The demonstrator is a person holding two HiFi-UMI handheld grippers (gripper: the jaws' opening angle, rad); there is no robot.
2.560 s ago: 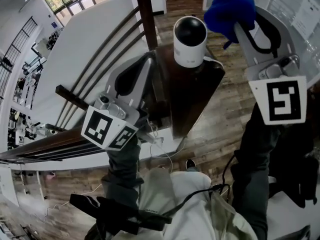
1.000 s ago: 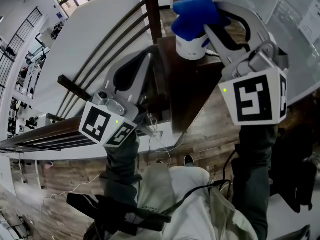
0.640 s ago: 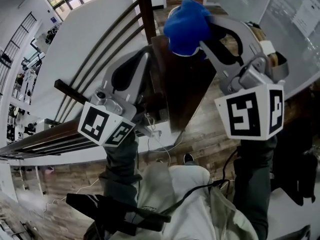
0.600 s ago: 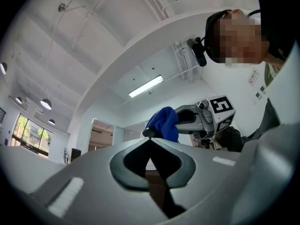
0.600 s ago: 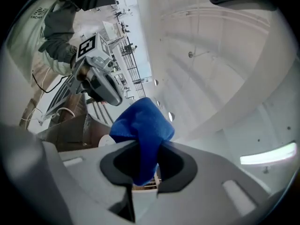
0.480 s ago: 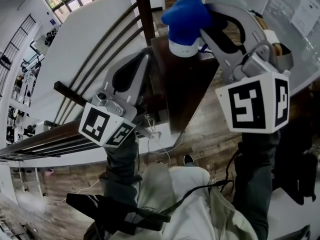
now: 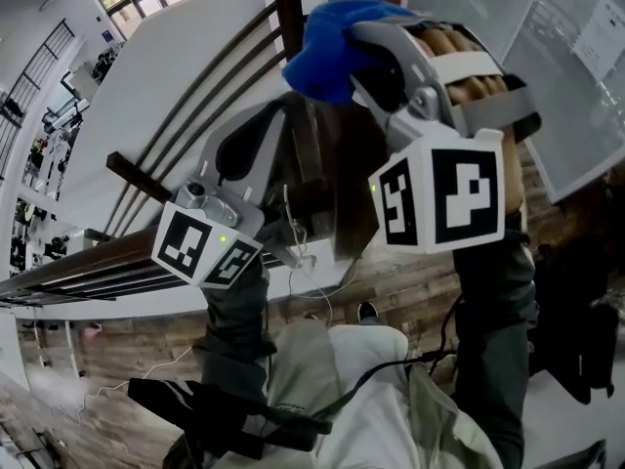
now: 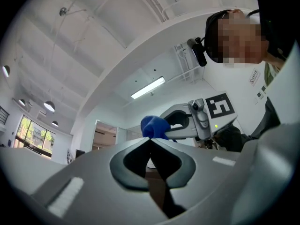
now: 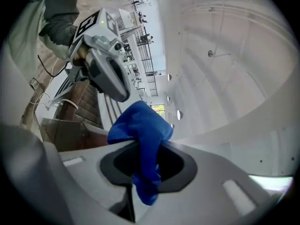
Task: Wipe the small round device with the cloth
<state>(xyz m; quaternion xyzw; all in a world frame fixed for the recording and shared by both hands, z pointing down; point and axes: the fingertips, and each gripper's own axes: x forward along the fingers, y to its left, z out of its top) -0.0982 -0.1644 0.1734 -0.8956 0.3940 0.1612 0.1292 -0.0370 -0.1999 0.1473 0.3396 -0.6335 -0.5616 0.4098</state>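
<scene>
1. Looking down in the head view, the right claw [image 7: 354, 55] is clamped on the blue cloth [image 7: 322, 47]. The cloth is bunched at the far end of the dark wooden tabletop [image 7: 337, 198]. It covers the small round device there, so none of the device shows in this view. The left claw [image 7: 289, 115] lies low along the tabletop's left edge, its tips just below the cloth.
2. In the left gripper view, the left claw [image 8: 149, 138] has its 2 tips pressed together with nothing pinched between them. Beyond the tips, the blue cloth [image 8: 153, 125] sits in the right claw [image 8: 165, 129]. Under the cloth, a white sliver of the small round device [image 8: 151, 163] shows through the opening behind the tips, standing on the brown tabletop.
3. In the right gripper view, the right claw [image 9: 143, 144] has its 2 jaws closed on the blue cloth [image 9: 140, 125]. A wad bulges past the tips and a tail hangs back through the opening. The left claw [image 9: 121, 93] shows beyond, up and to the left, apart from the cloth.
</scene>
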